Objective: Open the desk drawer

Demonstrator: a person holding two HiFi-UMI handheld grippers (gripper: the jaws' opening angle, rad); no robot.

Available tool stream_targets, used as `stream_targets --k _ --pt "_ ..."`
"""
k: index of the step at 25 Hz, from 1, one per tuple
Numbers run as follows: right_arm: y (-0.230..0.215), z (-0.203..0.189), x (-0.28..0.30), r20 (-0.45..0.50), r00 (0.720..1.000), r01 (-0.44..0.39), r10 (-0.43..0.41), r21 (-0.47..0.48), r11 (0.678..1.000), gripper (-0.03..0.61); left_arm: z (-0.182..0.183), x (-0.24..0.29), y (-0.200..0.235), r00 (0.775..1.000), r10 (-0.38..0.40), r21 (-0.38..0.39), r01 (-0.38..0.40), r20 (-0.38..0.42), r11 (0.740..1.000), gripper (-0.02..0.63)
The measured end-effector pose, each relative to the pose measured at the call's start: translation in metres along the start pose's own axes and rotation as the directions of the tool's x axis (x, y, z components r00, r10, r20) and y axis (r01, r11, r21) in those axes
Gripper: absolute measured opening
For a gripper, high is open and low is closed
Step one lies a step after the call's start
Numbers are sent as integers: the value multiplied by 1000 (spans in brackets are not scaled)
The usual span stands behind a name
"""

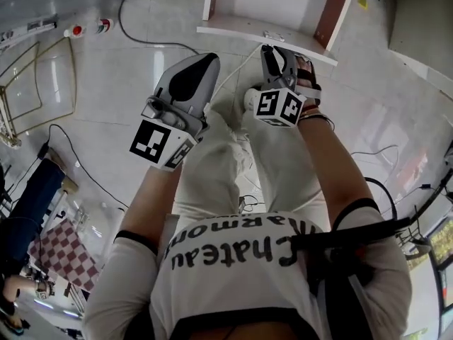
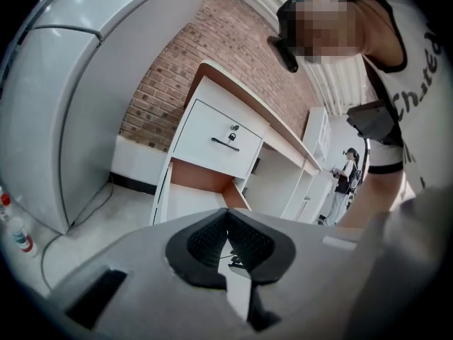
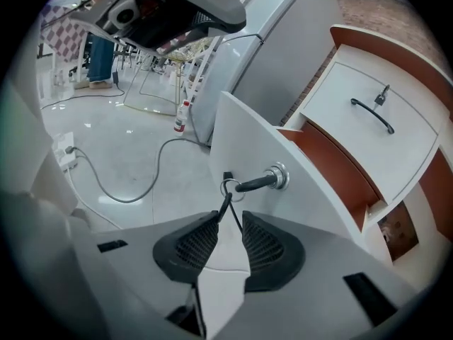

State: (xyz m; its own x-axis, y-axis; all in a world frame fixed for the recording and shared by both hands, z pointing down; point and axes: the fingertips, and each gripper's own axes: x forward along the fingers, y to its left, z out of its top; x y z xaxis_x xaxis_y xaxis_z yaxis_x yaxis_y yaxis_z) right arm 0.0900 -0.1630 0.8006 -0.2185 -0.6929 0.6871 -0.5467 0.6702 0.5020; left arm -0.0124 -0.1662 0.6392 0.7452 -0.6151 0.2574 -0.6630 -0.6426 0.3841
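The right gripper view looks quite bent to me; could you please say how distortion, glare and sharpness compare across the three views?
Right gripper view: the fisheye bows the drawer front and darkens the corners; the key is sharp; the glossy floor shows soft glare. Head view: bright reflections streak that floor; nothing looks motion-blurred. Left gripper view: desk sharp, edges bowed, corners dark.

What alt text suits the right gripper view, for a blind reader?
The jaws of the right gripper stand apart around a spare key hanging by a ring from the key in the lock of a white door. Up right is a drawer with a black handle.
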Motion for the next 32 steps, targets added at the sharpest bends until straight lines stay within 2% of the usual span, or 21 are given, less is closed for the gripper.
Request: stream_targets --k 3,8,11,16,20,24,32 --pt "2 -5 -14 5 999 33 -33 2 999 74 -1 -13 -9 1000 9 -38 -10 -17 999 14" --pt "13 -12 -46 -70 998 8 -1 93 996 74 3 -41 -28 999 27 -88 -31 -46 996 14" --pt "12 3 -66 -78 997 2 9 136 991 74 8 -57 -42 996 41 -105 -49 -79 993 14" --pt "-10 49 -107 -38 999 25 -18 201 979 74 29 -85 -67 993 45 -146 -61 -106 987 14" --pt "-41 88 -139 -9 999 49 -48 245 968 74 68 -96 -79 996 29 -129 -40 -88 991 14" --pt "-76 133 -179 30 995 78 -92 321 944 51 117 -107 -98 998 -17 -111 11 -59 994 14" --pt "-176 238 -261 154 962 146 -226 411 900 46 254 -132 -113 997 32 14 -33 71 999 14"
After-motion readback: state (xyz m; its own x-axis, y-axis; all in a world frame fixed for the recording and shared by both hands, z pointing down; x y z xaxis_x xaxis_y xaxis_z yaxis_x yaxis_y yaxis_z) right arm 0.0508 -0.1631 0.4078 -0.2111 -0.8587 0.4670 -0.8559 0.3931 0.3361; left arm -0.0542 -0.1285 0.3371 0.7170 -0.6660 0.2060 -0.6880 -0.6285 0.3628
